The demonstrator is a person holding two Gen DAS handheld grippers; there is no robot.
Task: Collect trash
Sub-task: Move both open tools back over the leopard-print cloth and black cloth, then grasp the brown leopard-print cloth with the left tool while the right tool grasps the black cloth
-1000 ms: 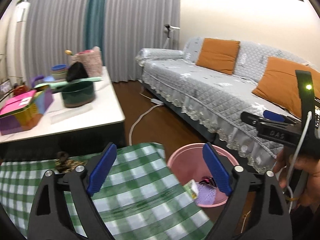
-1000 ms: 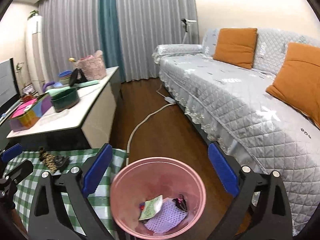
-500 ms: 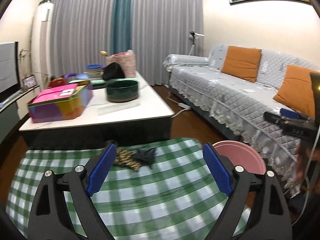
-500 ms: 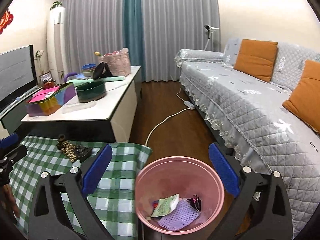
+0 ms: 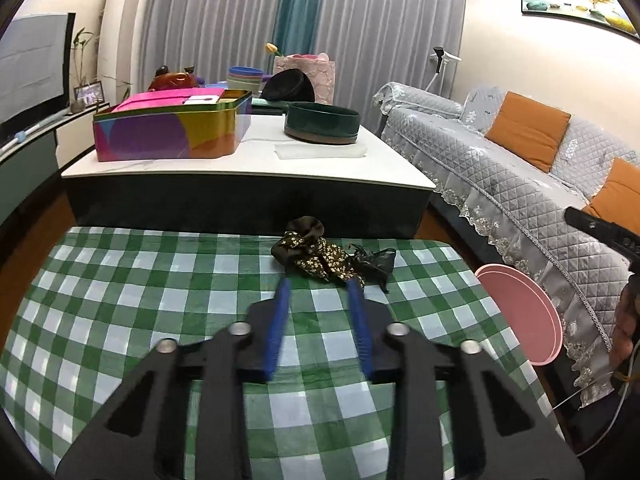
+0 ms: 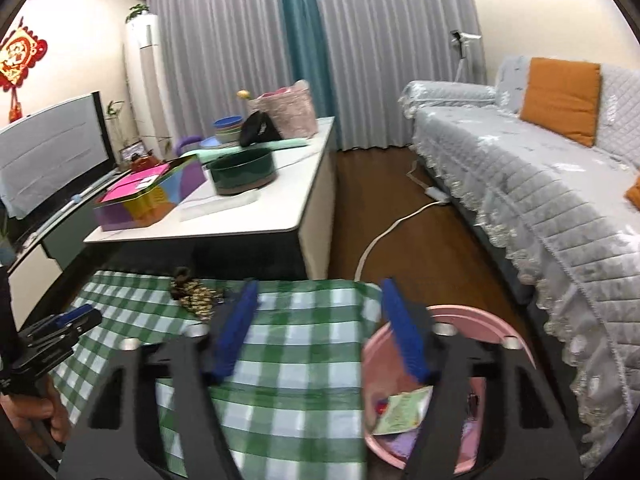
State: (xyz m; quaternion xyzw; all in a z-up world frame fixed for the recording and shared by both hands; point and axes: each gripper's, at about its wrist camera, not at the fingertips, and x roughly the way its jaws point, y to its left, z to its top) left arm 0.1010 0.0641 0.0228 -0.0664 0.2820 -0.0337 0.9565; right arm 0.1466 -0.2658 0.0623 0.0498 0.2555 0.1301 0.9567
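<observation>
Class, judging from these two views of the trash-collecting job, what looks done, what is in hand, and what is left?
Done: the pink bin already holds a paper wrapper and purple scraps. In hand: nothing yet; the left gripper, its jaws just narrowed, points at the floral fabric scrap without pressing it. The right gripper is empty. Left: that scrap and the black piece on the checked cloth.

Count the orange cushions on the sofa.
2. One orange cushion leans on the sofa backrest farther away; the other sits nearer, partly cut off. More may lie out of view.
</observation>
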